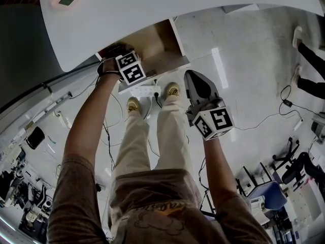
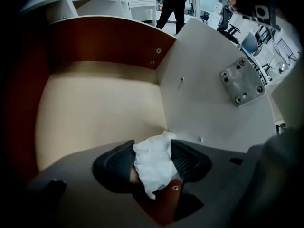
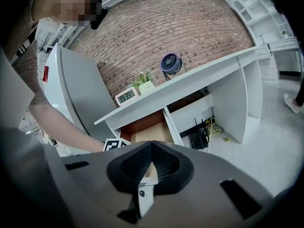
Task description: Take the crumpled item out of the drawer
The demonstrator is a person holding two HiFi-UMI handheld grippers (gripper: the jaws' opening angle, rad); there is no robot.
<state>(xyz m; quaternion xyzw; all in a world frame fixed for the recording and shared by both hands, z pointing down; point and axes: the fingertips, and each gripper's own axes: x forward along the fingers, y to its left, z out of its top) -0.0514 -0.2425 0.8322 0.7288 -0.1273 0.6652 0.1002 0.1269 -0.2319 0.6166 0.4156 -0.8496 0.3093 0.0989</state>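
In the head view, the left gripper point(image 1: 125, 60) stood at the upper left of centre. Its jaws were hidden beneath its own marker cube and the hand, inside the open, tan-floored wooden drawer point(image 1: 155, 38) under the curved white desk top point(image 1: 203, 4). The crumpled white paper could not be seen from there. Lower and to the right, the right gripper point(image 1: 196, 81) hung clear of the drawer, above the pale floor.

In the left gripper view, the frame's corners and left edge were dark, and the drawer's left wall was hard to make out. The crumpled white paper point(image 2: 154, 167) sat at lower centre, wedged between the two black ribbed pads. The left gripper point(image 2: 151, 152) was closed on it, one pad against each side, the jaws held part-way apart by the wad. The paper's top poked out beyond the jaw tips, close to the drawer's white right wall point(image 2: 209, 113). Whether it touched the drawer floor could not be told.

In the right gripper view, only a corner of the left gripper's marker cube point(image 3: 116, 144) showed at lower left, beside a bare forearm. The drawer point(image 3: 142, 127) lay partly cut off behind the jaws, and the paper was out of sight. The right gripper point(image 3: 151, 145) had its tips together with nothing between them.
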